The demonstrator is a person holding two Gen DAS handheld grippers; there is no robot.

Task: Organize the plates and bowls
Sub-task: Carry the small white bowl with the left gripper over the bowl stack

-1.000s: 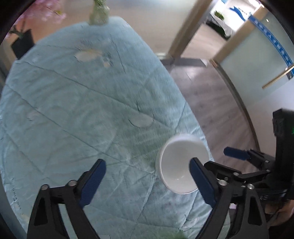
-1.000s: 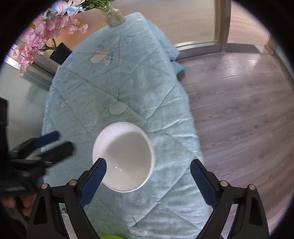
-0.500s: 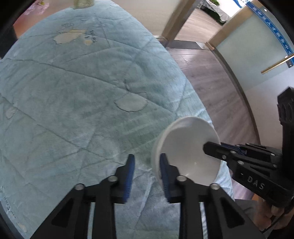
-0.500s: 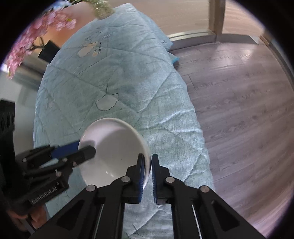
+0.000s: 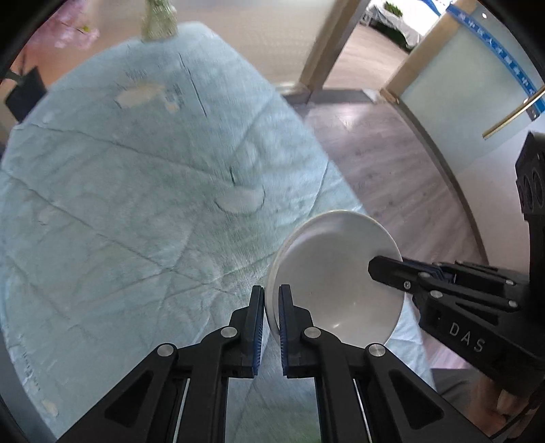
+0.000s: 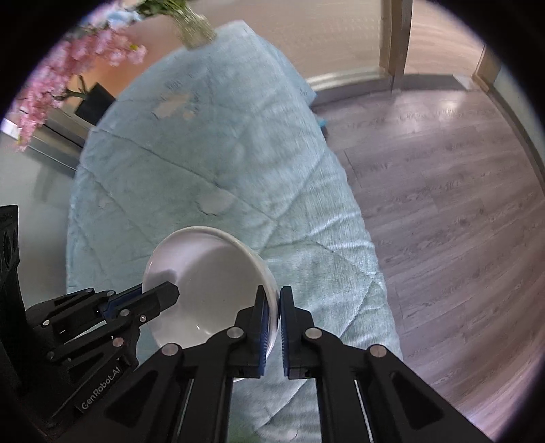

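1. Nearest: left gripper clamped on the bowl at its nine-o'clock rim, jaws nearly together with only the thin white wall between the blue pads.
2. Right gripper likewise pinched onto the opposite rim, at three o'clock of the bowl in the right wrist view; jaws narrowed to the wall's thickness.
3. Bowl held by both rims, mouth up, over the near right edge of the surface; whether its base touches the blue quilted cloth or hangs clear cannot be told.
4. Progress, judged: early. One bowl gripped, nothing stacked or placed. No plates or other bowls visible, no stack or rack in sight, so the destination stays unknown.
5. Farther out: cloth bare except for pale patches, motion-blurred and hard to read.
6. At twelve o'clock, far edge: glass vase with pink blossoms, top cut off by the lens rim.
7. Beyond, at two o'clock: wood floor. Bowl's underside hidden; surface nearest the cameras masked by the gripper bodies.
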